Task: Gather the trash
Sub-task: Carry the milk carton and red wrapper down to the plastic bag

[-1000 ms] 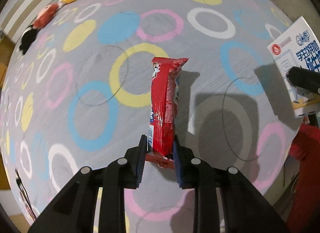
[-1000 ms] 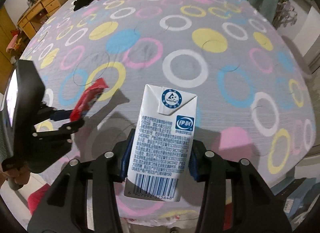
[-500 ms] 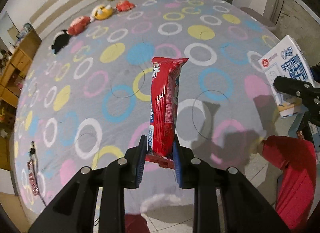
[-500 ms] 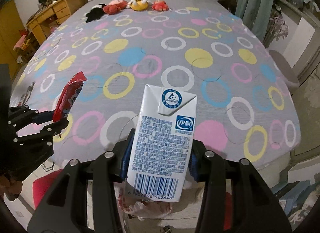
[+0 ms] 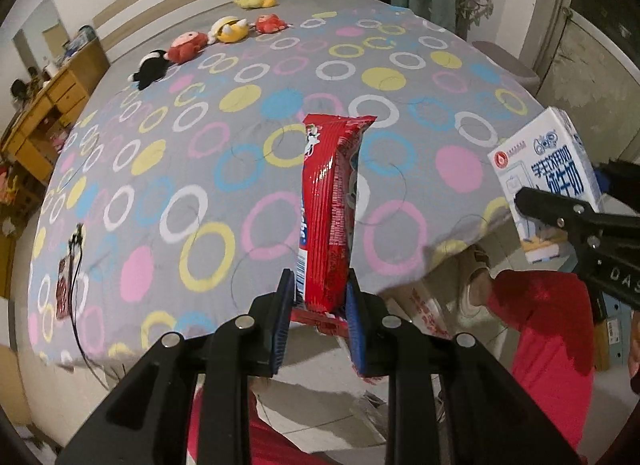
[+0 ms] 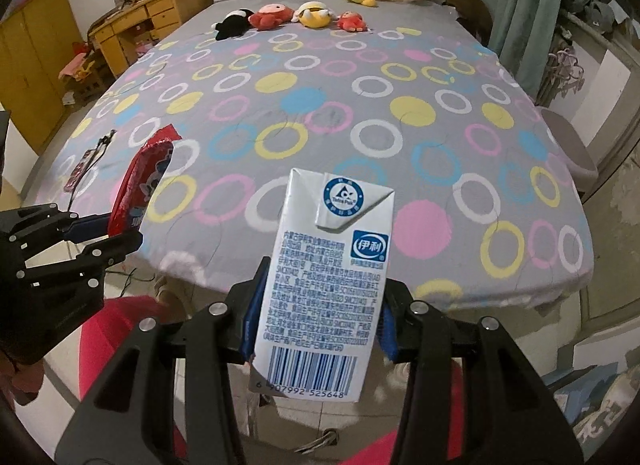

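My left gripper (image 5: 318, 305) is shut on a red snack wrapper (image 5: 330, 205), held upright beyond the foot edge of the bed (image 5: 168, 169). My right gripper (image 6: 318, 313) is shut on a white milk carton (image 6: 326, 281) with a barcode facing me, also off the bed's foot edge. The carton shows in the left wrist view (image 5: 548, 177) at the right, and the wrapper shows in the right wrist view (image 6: 140, 181) at the left. A crumpled bag with red print (image 5: 428, 309) lies on the floor below the wrapper.
The bed has a grey cover with coloured rings. Plush toys (image 6: 308, 15) line its far end by the headboard. A small red item with a black cable (image 5: 66, 285) lies near the bed's left corner. A wooden desk (image 6: 148, 17) stands left. Red-clothed legs (image 5: 548, 329) are below.
Both grippers have pulled back and away from the bed with their items still held. The bed's foot edge and the floor have come into view.
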`<control>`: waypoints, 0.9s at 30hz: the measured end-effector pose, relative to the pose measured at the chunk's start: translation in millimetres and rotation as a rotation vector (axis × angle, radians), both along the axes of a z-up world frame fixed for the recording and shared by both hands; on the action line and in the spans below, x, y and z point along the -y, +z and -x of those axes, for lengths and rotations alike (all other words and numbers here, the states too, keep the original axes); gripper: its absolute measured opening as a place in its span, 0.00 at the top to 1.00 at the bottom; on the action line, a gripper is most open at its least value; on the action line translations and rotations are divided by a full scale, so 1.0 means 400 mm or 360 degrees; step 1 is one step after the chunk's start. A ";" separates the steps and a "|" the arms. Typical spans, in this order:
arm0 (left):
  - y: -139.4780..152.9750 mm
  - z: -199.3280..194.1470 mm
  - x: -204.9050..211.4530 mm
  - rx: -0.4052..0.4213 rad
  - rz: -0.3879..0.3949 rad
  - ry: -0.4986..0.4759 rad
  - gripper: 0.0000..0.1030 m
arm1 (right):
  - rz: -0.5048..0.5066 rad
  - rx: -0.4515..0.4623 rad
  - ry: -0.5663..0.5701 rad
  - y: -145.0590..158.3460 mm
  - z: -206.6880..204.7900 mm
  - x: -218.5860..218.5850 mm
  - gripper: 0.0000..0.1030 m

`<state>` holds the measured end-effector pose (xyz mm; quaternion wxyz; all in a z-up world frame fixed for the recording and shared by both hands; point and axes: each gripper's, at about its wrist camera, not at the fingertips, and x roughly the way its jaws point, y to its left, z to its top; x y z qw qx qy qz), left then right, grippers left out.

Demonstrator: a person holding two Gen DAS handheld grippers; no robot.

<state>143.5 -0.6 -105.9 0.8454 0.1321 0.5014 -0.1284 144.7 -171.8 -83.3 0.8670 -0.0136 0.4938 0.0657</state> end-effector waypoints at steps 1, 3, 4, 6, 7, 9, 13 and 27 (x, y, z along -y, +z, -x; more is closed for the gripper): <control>0.002 0.017 0.002 0.0002 0.0012 0.0011 0.75 | 0.0000 0.0004 0.0002 0.001 0.012 0.001 0.56; 0.002 0.046 0.006 -0.0006 0.0044 0.0028 0.75 | 0.0004 0.0025 -0.0001 0.008 0.051 0.006 0.56; 0.002 0.068 0.011 -0.0005 0.0048 0.0039 0.75 | 0.0000 0.0028 -0.0002 0.010 0.063 0.008 0.56; 0.000 0.093 0.016 -0.0005 0.0066 0.0045 0.75 | -0.0004 0.0036 -0.0006 0.012 0.090 0.012 0.56; -0.003 0.112 0.020 -0.0005 0.0071 0.0057 0.75 | -0.0003 0.0037 -0.0006 0.011 0.103 0.014 0.56; -0.007 0.135 0.024 -0.0005 0.0080 0.0064 0.75 | 0.0004 0.0038 -0.0002 0.009 0.125 0.016 0.56; -0.024 0.175 0.033 -0.0025 0.0101 0.0080 0.75 | 0.0020 0.0035 0.0004 0.001 0.161 0.017 0.56; -0.111 0.228 0.047 -0.0088 0.0092 0.0131 0.75 | 0.0046 -0.0039 0.0045 -0.075 0.209 -0.014 0.56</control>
